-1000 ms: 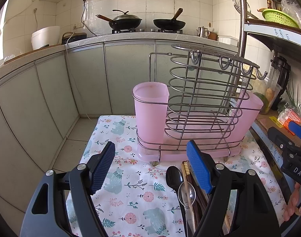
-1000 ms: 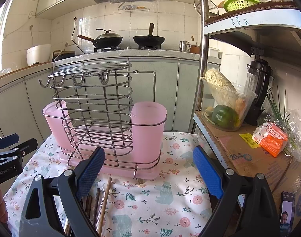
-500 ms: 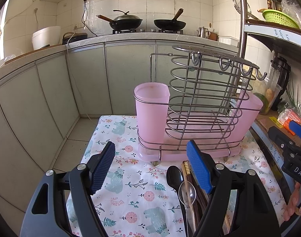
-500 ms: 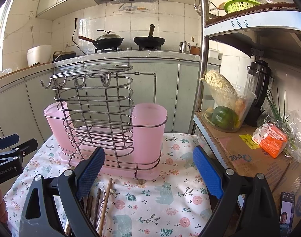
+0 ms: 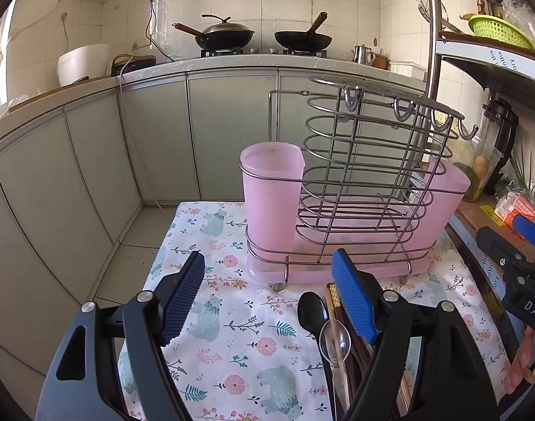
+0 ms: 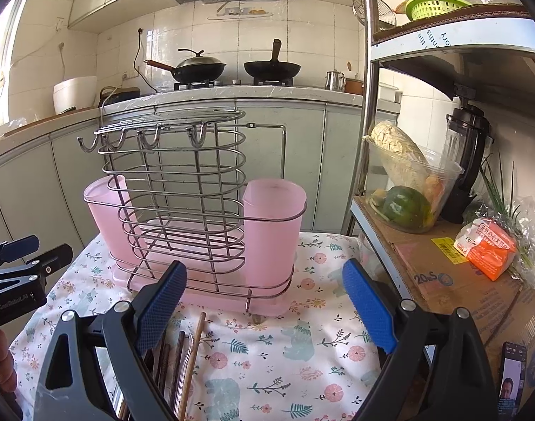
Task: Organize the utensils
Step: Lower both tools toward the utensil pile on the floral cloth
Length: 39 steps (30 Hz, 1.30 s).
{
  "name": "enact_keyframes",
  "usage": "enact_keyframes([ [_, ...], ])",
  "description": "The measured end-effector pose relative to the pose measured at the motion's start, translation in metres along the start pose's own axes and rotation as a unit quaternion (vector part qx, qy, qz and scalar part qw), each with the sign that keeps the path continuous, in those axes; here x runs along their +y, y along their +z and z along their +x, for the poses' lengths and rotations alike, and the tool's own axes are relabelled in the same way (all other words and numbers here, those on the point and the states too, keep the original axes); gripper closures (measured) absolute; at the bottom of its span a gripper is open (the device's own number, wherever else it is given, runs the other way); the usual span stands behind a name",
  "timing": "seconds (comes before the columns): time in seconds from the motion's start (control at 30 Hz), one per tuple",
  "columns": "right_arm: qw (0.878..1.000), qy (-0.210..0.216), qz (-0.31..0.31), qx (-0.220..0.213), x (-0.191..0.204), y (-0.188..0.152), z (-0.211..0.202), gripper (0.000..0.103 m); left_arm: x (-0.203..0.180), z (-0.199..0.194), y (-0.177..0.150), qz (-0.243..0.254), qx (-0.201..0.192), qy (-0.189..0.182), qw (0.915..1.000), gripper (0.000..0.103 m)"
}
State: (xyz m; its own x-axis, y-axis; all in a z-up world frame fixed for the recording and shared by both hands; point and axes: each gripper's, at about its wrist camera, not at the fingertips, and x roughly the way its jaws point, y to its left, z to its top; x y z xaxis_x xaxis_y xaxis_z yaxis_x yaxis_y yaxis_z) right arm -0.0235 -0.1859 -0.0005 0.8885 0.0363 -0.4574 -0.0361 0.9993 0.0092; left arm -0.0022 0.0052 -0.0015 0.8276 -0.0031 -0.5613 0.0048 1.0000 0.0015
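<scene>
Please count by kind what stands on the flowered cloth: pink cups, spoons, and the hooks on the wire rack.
Pink cups: 2
Spoons: 2 (one black, one clear)
Rack hooks: 4
Total: 8

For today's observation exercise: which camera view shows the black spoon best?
The left wrist view: the black spoon lies bowl up on the cloth beside a clear spoon. In the right wrist view only chopsticks show; the spoon cannot be made out.
</scene>
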Motion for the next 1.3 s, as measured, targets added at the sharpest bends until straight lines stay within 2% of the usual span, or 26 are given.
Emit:
enact_keyframes([
  [0.33, 1.000, 0.009, -0.006, 0.021, 0.000, -0.006, 0.004, 0.020, 0.010, 0.008, -0.002, -0.010, 0.022, -0.001, 0.9997, 0.028],
  [0.57, 0.996, 0.035, 0.005, 0.082, -0.006, -0.020, 0.019, 0.029, 0.027, 0.022, -0.010, -0.024, 0.070, -0.023, 0.9970, 0.028],
  [0.63, 0.993, 0.048, 0.016, 0.105, -0.009, -0.025, 0.024, 0.033, 0.028, 0.027, -0.017, -0.024, 0.088, -0.038, 0.9951, 0.034],
  [0.73, 0.988, 0.068, 0.033, 0.134, -0.012, -0.032, 0.033, 0.036, 0.027, 0.035, -0.025, -0.022, 0.119, -0.058, 0.9910, 0.043],
  [0.83, 0.983, 0.085, 0.048, 0.158, -0.014, -0.039, 0.040, 0.039, 0.023, 0.042, -0.033, -0.022, 0.145, -0.077, 0.9861, 0.046],
  [1.1, 0.965, 0.134, 0.094, 0.205, -0.021, -0.052, 0.054, 0.050, 0.003, 0.059, -0.053, -0.024, 0.214, -0.133, 0.9675, 0.046],
  [1.3, 0.957, 0.150, 0.111, 0.223, -0.024, -0.059, 0.062, 0.060, -0.016, 0.066, -0.059, -0.010, 0.238, -0.154, 0.9590, 0.046],
])
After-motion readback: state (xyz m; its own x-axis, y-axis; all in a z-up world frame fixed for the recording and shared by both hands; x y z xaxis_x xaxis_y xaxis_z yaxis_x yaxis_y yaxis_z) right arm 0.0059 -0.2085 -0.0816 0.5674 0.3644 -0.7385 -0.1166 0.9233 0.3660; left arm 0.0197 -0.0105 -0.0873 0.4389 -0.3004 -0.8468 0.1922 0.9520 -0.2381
